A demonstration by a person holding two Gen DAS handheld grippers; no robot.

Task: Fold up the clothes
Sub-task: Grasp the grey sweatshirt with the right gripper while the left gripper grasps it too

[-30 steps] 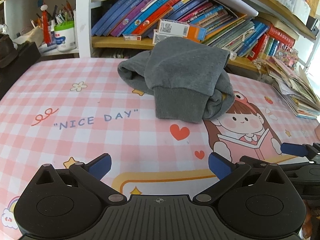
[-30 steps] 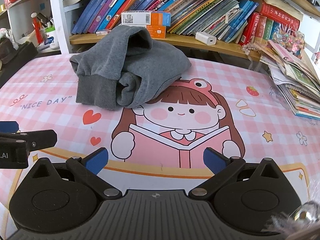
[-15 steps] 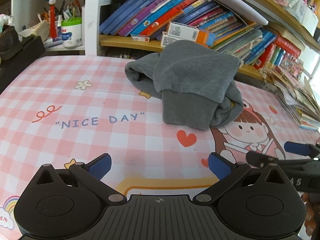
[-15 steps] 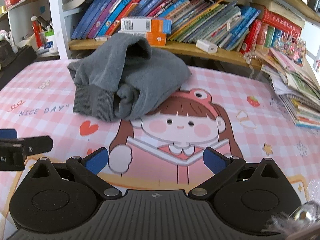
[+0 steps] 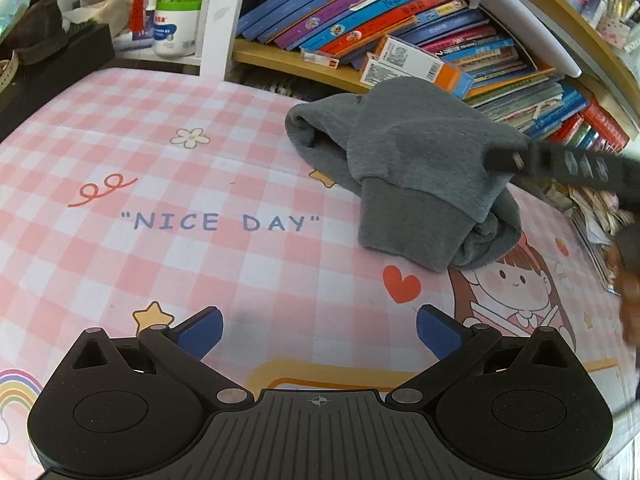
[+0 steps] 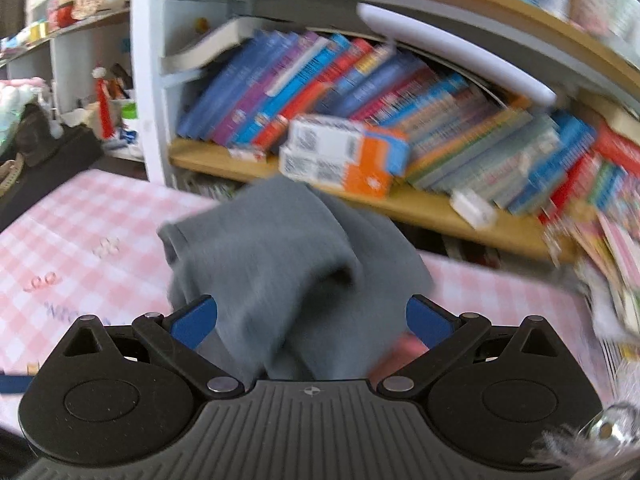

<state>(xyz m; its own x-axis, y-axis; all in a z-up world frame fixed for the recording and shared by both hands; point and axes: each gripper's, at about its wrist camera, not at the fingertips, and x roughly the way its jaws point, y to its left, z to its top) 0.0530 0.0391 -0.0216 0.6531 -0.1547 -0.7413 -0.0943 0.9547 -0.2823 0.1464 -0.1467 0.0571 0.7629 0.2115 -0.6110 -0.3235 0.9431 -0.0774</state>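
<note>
Two claws work over one crumpled grey garment point(image 5: 420, 168). The left gripper point(image 5: 319, 330) hangs above the pink checked tablecloth point(image 5: 168, 184) with its blue-tipped fingers point(image 5: 200, 332) spread wide and nothing between them; the garment lies ahead of it and to its right, bunched in a heap with a ribbed cuff facing the claw. The right gripper point(image 6: 312, 318) is also spread, its fingers on either side of the heap, close over it; the blurred view does not show whether they touch the cloth. Beyond both claws stands a shelf of leaning books point(image 5: 360, 20).
</note>
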